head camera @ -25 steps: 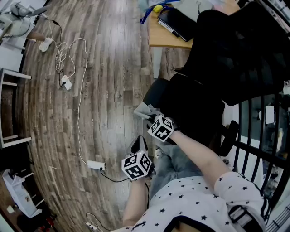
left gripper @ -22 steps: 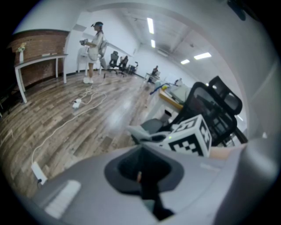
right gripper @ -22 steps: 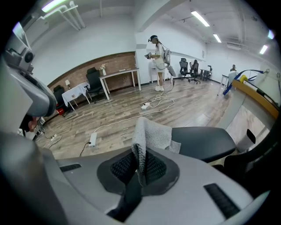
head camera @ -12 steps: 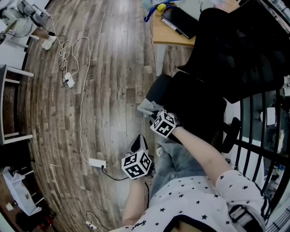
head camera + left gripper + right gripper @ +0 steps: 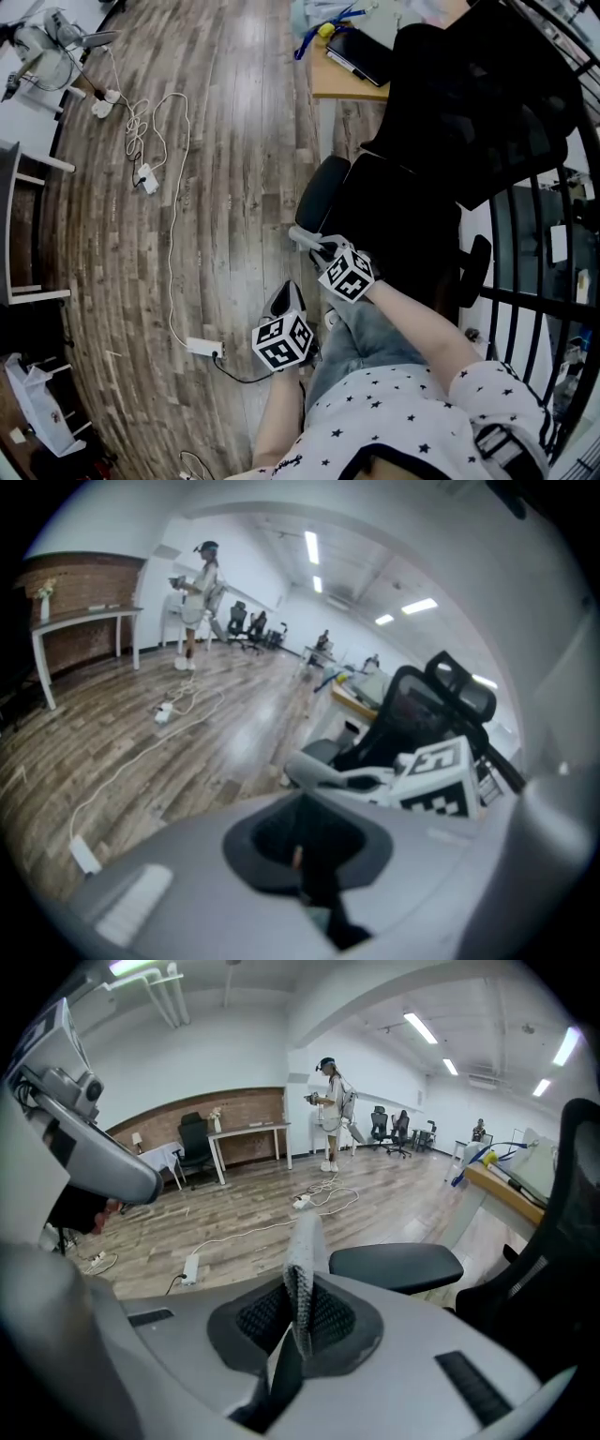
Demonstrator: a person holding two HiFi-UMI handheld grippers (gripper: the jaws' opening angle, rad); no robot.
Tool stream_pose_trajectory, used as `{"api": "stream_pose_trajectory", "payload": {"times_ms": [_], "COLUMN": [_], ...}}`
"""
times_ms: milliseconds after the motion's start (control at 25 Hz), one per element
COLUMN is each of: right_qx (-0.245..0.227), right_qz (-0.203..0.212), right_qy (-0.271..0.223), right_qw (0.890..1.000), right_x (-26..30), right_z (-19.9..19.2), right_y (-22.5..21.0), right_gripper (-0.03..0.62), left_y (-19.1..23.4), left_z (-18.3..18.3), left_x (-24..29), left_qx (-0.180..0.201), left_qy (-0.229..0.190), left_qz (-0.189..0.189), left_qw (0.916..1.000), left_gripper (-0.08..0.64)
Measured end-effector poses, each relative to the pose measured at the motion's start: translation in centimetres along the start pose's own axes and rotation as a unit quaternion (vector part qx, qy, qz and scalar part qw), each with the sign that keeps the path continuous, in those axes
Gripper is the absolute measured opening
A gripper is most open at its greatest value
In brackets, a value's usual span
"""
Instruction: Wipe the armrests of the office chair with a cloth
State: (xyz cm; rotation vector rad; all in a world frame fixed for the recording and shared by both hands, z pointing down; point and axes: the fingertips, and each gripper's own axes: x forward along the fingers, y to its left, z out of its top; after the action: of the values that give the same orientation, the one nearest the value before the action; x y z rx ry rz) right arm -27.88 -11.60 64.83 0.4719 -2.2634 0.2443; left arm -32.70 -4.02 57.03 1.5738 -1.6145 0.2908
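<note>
Right gripper [image 5: 298,1321]: your jaws are pinching a grey cloth [image 5: 303,1255], which stands out of them as a narrow upright fold. The cloth's free end lies at the near end of the office chair's armrest [image 5: 398,1265]; whether it touches cannot be told. Left gripper [image 5: 302,860]: jaws pressed together, nothing between them. You hold it on your side of the armrest, well apart from it and over the wood floor [image 5: 225,141]. A white cable [image 5: 173,234] and a power strip [image 5: 202,347] lie left of the armrest.
</note>
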Motion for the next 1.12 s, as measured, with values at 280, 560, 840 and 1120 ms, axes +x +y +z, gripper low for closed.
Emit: {"api": "stream_pose_trajectory", "payload": {"times_ms": [280,560,840,1120], "right_qx": [0.016,0.027,0.042,0.050], "right_qz": [-0.025,-0.041,-0.055,-0.067], "right_qy": [-0.043,-0.080,-0.112,-0.151], "right_qw": [0.999,0.996,0.991,0.985], "right_x": [-5.7,-11.2,-16.1,-19.6], "right_z": [0.8,1.0,1.1,1.2], "right_y": [2.4,4.6,6.1,7.4], "right_gripper": [0.026,0.026,0.026,0.026], "left_y": [-1.1,-1.9,-3.6,-5.2], "left_z": [-0.5,-1.1,-1.7,-1.5], "left_x": [-2.6,-4.8,-6.7,-8.4], "left_qx": [0.010,0.007,0.022,0.036], "left_qy": [-0.018,-0.035,-0.041,-0.058], "left_qz": [-0.013,-0.014,-0.024,-0.037], "left_qw": [0.9997,0.9993,0.9986,0.9969], "left_gripper": [0.008,0.008,0.008,0.008]}}
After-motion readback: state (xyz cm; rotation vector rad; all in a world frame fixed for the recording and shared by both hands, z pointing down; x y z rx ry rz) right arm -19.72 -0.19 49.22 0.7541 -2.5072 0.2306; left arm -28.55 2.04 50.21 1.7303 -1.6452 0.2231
